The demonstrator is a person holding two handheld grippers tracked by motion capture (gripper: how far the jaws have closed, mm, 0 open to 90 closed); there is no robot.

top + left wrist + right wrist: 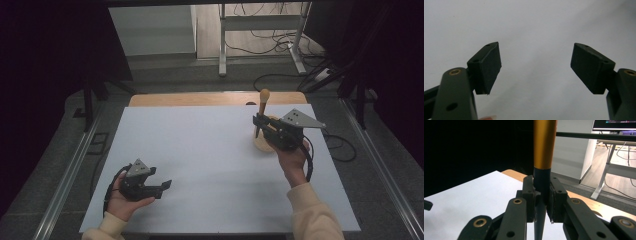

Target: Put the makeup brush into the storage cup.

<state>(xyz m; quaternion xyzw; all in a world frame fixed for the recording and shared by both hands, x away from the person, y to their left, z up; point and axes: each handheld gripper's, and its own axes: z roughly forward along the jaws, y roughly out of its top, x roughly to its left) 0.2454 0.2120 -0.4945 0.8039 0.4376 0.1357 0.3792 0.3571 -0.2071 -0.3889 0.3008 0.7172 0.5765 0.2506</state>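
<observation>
White table [210, 165], tool's dark shaft [541, 182] clamped.

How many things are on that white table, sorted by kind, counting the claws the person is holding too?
Claws: 2, the left claw open and the right claw shut on the tool.
Wooden-handled tools: 1, the tool held upright.
Round wooden discs: 1, the disc lying on the white table beneath the right claw.
Total: 4

No lettering, label, brand, number or sign was legible anywhere in the three views; the screen at the upper edge of the right gripper view carried only coloured specks too small to read.
</observation>
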